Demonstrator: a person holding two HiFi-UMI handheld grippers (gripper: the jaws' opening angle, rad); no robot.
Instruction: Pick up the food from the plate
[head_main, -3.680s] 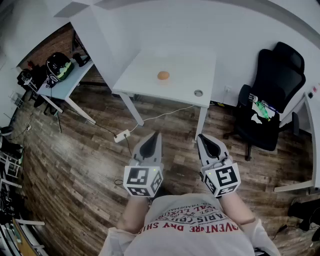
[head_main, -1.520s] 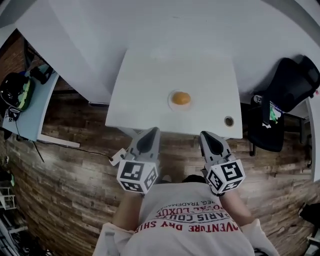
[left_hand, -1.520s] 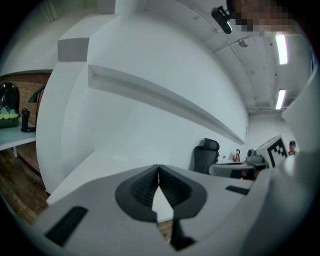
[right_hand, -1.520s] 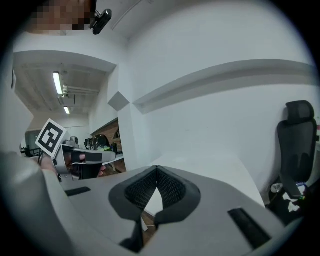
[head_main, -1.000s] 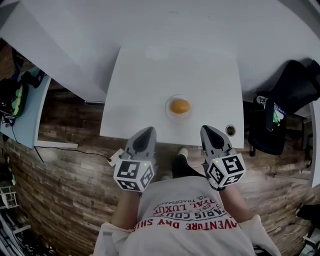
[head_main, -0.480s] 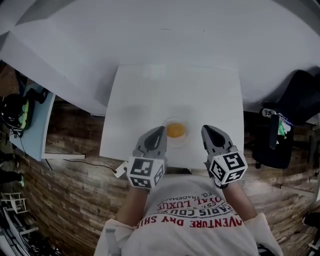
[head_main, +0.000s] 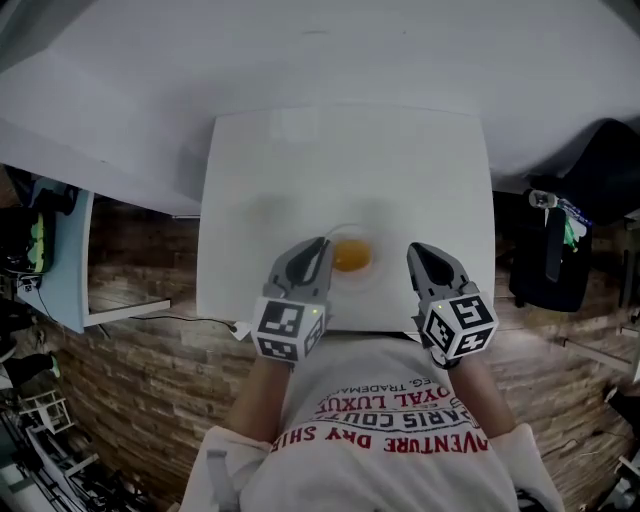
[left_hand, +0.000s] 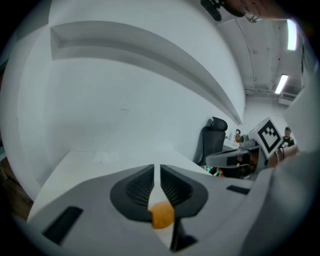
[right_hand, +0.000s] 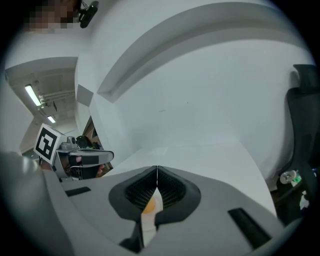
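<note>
An orange, rounded piece of food (head_main: 351, 255) lies on a pale plate (head_main: 376, 270) near the front edge of a white table (head_main: 300, 170). My left gripper (head_main: 319, 244) is just left of the plate, its jaws shut with nothing between them. My right gripper (head_main: 415, 250) is to the plate's right, a little apart from it, also shut and empty. In the left gripper view the food (left_hand: 162, 215) shows low behind the closed left gripper (left_hand: 157, 168). In the right gripper view the food (right_hand: 148, 204) sits beyond the closed right gripper (right_hand: 157, 170).
A black office chair (head_main: 598, 178) stands right of the table. A pale blue side table (head_main: 55, 262) with dark items is at the left, over wood flooring (head_main: 130, 360). A white wall (head_main: 320, 50) runs behind the table.
The table and plate have come much closer in the head view. Both grippers now reach over the table's front edge on either side of the plate; their jaws stay shut.
</note>
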